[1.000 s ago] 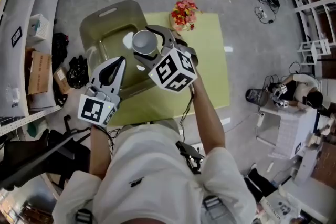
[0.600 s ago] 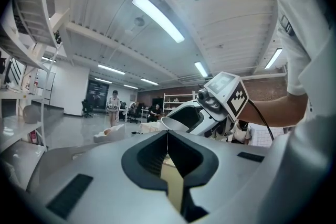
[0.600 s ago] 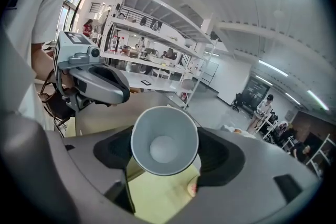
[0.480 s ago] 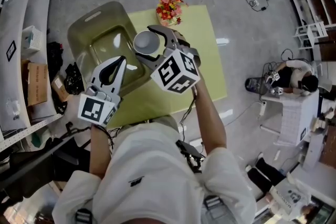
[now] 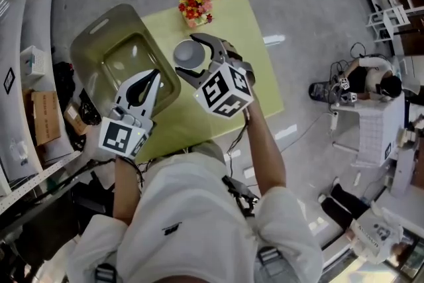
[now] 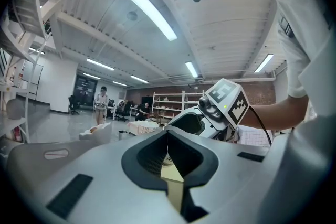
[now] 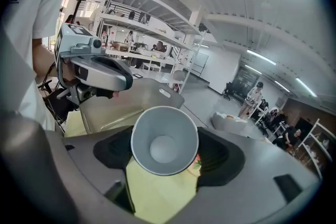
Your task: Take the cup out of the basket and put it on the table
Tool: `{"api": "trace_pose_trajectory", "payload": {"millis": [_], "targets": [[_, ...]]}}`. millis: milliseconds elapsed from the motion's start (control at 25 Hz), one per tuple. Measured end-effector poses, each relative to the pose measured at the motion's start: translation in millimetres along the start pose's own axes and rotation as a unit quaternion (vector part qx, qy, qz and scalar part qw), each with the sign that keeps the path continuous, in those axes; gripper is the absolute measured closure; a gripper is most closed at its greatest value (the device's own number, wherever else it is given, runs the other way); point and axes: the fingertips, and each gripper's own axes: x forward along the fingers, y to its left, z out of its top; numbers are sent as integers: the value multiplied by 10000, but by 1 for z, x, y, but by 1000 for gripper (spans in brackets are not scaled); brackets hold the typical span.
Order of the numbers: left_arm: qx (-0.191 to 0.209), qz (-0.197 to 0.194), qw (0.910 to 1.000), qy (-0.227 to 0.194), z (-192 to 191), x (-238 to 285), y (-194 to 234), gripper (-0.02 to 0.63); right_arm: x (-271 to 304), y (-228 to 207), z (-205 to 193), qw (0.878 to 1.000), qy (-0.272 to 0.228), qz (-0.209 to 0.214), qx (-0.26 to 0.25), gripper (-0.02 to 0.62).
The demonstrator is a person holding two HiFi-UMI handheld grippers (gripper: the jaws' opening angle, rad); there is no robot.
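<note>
One yellow-green counter (image 5: 255, 69) took up the middle of the head view, with grey floor all round it. Over its ten o'clock corner sat the olive basket (image 5: 99, 43), a deep tub with handle slots whose inside showed only glare. Next in size came the two tools. The right claw (image 5: 199, 57) reached out over the counter just off the basket's three o'clock rim, while the left claw (image 5: 152, 77) hung at the basket's five o'clock side. In the left gripper view the left claw's jaws were pressed together along a thin seam with nothing between them. A small bunch of red and pink flowers (image 5: 193, 2) stood at the counter's twelve o'clock edge, well apart from both tools. Smallest was the grey cup (image 5: 188, 53). It was pinched between the right claw's jaws, and in the right gripper view its open mouth faced back toward the camera, with the yellow-green top showing below it. Judging by this, the first half of the task was done, since the cup was clear of the basket and held above the counter. Lowering it, setting it down on bare counter and spreading the jaws were not yet done. How the cup was tilted against the counter could not be told.
</note>
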Motion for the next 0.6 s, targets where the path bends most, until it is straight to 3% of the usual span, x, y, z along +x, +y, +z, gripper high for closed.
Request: {"api": "trace_pose_trajectory", "payload": {"millis": [600], "targets": [[-42,-733,9972,153,-13,48,-51,595,-22,-7,-93,9965,492,-383,555,233]]}}
